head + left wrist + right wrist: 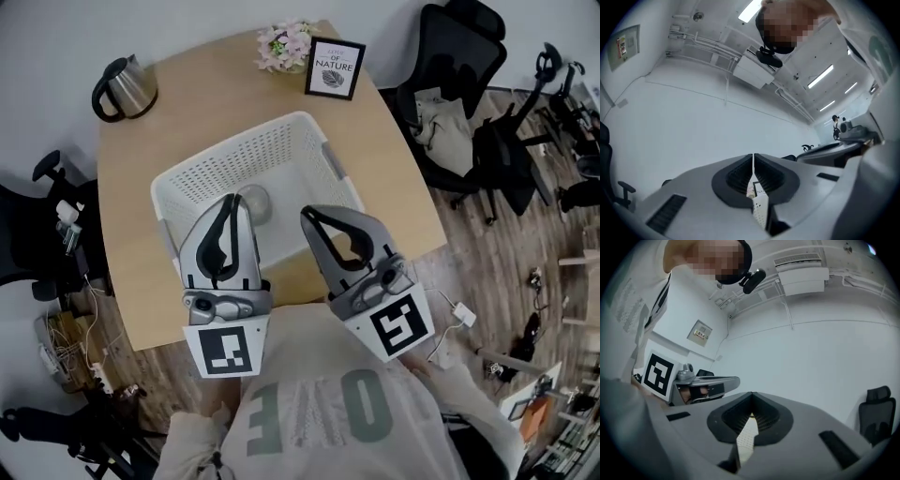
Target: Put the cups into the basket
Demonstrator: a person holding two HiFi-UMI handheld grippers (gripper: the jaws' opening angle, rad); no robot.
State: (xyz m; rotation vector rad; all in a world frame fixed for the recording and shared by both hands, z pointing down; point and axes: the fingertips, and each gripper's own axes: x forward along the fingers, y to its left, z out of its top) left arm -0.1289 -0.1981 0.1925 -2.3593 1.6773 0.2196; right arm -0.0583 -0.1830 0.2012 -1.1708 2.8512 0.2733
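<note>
Left claw (232, 200), right claw (307, 215) over basket (246, 153)

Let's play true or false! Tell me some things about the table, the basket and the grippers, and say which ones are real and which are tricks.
1. The white basket sits on the wooden table. True.
2. The kettle is inside the basket. False: it stands on the table, outside the basket, near a far corner.
3. The left gripper and the right gripper both have their jaws together and hold nothing. True.
4. The flowers stand beside a framed picture. True.
5. The basket is full to the top with cups. False: only one grey cup-like thing shows in it; the rest is bare.
</note>
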